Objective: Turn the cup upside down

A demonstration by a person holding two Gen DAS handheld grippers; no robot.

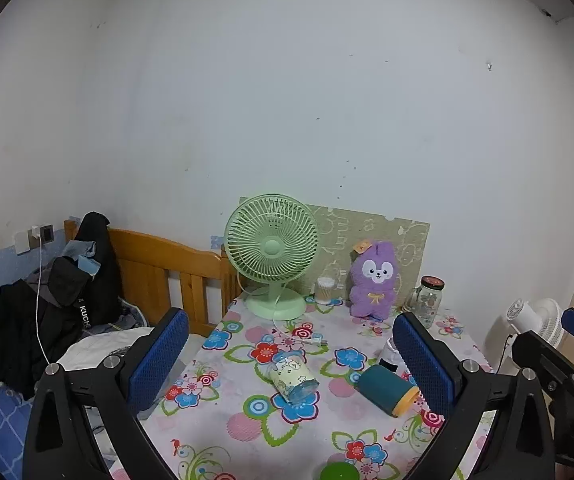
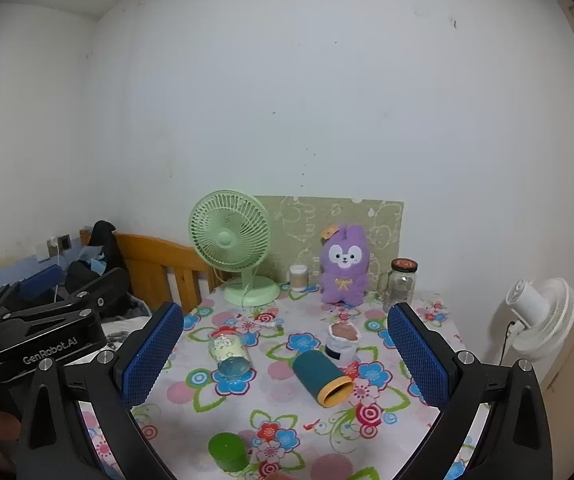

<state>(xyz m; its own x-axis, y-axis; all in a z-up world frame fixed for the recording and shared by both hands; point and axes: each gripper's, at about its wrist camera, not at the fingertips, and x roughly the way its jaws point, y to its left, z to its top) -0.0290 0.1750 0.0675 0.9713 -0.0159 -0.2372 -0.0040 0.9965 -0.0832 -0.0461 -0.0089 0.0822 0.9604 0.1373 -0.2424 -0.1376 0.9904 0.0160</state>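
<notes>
Both the left gripper point(image 1: 291, 352) and right gripper point(image 2: 285, 344) hover spread wide and empty, while the teal cup point(image 2: 321, 374) lies on its side on the floral tablecloth point(image 2: 191, 412), yellow rim toward 5 o'clock, nearer the right gripper.

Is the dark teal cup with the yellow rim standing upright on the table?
No: the teal cup lies on its side on the floral tablecloth, its yellow rim turned toward the camera, beside the clear glass, which also lies tipped over.

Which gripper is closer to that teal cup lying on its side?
Probably the right gripper: the teal cup lies between its fingers. For the left gripper, it lies off-centre, by the right finger.
</notes>
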